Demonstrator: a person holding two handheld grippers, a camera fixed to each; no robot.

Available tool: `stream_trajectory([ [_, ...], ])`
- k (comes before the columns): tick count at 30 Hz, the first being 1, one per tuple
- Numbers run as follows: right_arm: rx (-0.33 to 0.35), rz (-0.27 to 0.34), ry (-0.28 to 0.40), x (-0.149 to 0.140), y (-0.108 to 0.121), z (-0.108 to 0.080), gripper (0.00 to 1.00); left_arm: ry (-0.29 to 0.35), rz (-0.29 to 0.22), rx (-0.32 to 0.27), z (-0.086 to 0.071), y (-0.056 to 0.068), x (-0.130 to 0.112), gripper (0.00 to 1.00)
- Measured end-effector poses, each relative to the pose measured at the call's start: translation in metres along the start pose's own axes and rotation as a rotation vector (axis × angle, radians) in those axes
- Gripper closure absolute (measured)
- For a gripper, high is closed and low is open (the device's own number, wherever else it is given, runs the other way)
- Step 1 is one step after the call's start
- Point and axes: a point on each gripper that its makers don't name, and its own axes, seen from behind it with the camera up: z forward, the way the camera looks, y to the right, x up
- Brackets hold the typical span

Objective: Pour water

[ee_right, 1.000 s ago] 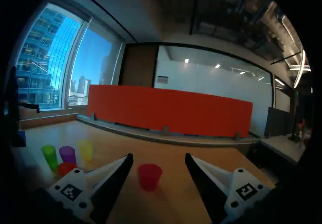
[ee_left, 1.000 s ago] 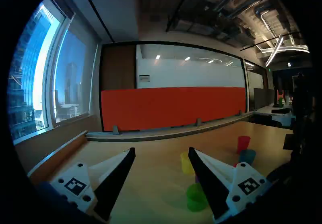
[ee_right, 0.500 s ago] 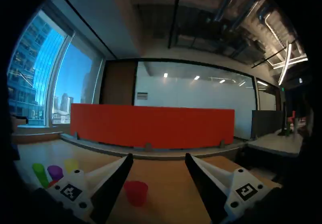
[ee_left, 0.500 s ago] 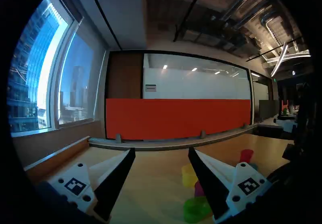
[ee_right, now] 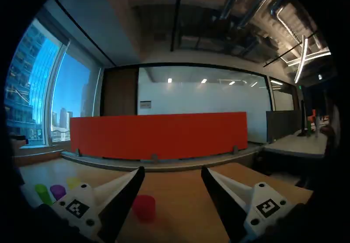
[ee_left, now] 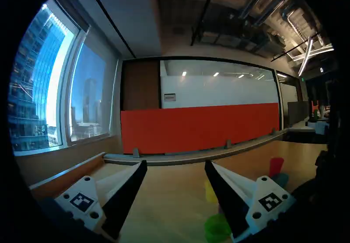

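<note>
Left gripper view: a pale, smooth wooden tabletop (ee_left: 175, 201) runs back to a flat orange-red divider panel (ee_left: 197, 127). Tall glass windows (ee_left: 43, 94) on one side look out on towers, and bare pipes cross the open ceiling (ee_left: 245, 20). The left gripper (ee_left: 175, 163), white wedge-shaped fingers with black inner faces, is spread wide and holds nothing. Low down by one finger sits a translucent green plastic cup (ee_left: 217, 227). A yellow plastic cup (ee_left: 210, 192) peeks out half hidden behind that same finger. Further off are a red plastic cup (ee_left: 275, 166) and a teal plastic cup (ee_left: 280, 179) just beside it.

Right gripper view: same wood tabletop (ee_right: 183, 199) and orange panel. The right gripper (ee_right: 172, 169) is also gaping and empty. The red cup (ee_right: 144, 207) stands upright on the tabletop, partly behind one finger. The green (ee_right: 42, 192) and yellow (ee_right: 73, 182) cups cluster off to the side with a purple plastic cup (ee_right: 57, 191). Can't tell whether any cup holds water.
</note>
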Motion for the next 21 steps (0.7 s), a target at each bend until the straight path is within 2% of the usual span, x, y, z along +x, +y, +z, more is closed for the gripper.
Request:
stream_trajectory([
  [6,-0.013,-0.005,-0.018,-0.008,0.001,-0.005,0.0,0.012,0.024,0.041,-0.001,-0.005,-0.003,0.02],
  [12,-0.02,-0.04,-0.044,-0.014,-0.001,-0.008,0.0,0.015,0.026,0.098,0.0,-0.014,-0.01,0.02],
  [21,-0.023,-0.109,-0.067,-0.015,-0.01,-0.01,0.0,0.011,0.045,0.121,0.001,-0.019,-0.023,0.02],
])
